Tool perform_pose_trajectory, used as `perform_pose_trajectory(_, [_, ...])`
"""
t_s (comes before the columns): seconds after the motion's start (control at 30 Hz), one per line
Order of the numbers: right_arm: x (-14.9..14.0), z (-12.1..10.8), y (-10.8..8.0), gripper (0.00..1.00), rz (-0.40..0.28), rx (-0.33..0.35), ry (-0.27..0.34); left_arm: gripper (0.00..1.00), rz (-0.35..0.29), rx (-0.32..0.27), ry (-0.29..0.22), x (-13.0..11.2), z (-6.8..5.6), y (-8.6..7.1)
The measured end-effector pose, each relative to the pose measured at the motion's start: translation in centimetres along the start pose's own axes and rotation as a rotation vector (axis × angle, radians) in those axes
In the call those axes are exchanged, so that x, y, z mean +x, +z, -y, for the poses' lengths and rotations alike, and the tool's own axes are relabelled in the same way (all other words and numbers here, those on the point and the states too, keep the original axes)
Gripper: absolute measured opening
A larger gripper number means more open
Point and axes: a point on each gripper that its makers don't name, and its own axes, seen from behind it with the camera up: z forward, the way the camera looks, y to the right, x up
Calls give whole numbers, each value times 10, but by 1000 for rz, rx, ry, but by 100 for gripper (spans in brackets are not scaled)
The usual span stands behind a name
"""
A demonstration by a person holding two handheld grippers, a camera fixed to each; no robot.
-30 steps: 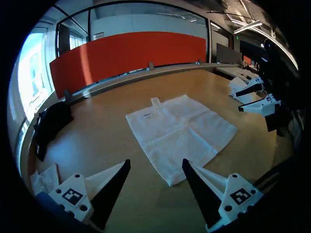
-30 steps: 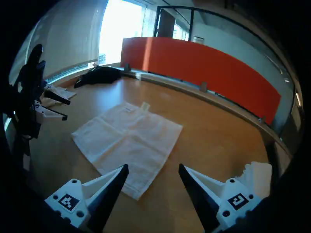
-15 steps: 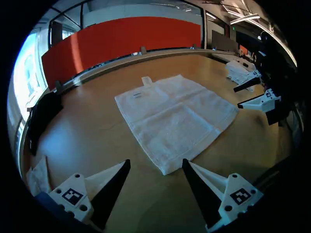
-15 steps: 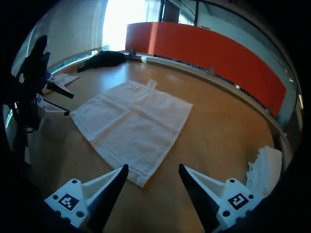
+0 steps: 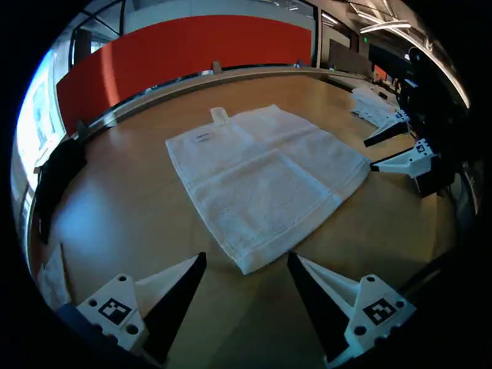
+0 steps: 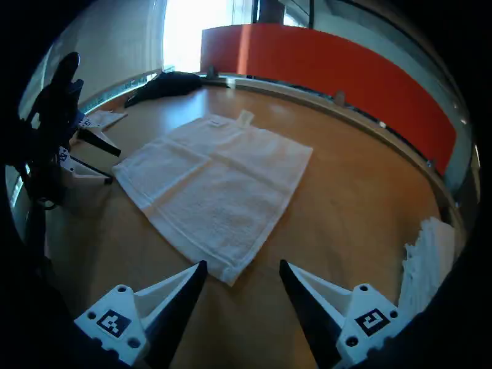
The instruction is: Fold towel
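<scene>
A white towel [image 5: 264,172] lies flat and spread out on the wooden table [image 5: 123,203], with a small label at its far edge. In the left gripper view my left gripper [image 5: 246,270] is open, its fingertips on either side of the towel's near corner, just short of it. In the right gripper view the same towel [image 6: 215,184] lies ahead, and my right gripper [image 6: 242,273] is open around another corner of it. The right gripper [image 5: 375,154] also appears at the towel's right corner in the left gripper view. The left gripper [image 6: 101,163] appears at the towel's left edge in the right gripper view.
A stack of white cloths [image 6: 430,258] sits at the table's right edge. A dark garment [image 6: 163,86] lies at the far left near the window. An orange partition [image 5: 184,55] runs along the table's far side. Another white cloth [image 5: 52,283] lies near left.
Both grippers have moved forward and lower toward the towel, so its near corners now sit between their open fingertips. The towel itself has not moved.
</scene>
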Motion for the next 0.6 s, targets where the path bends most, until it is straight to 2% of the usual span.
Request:
perform_pose_trajectory(0.17, [-5,1,0,75,26,12,-2,84,26,-19,-6,-4,-7,2])
perform_pose_trajectory(0.6, [-10,13,2,38,59,58,14,66,56,-8,-10,-7,-5,1])
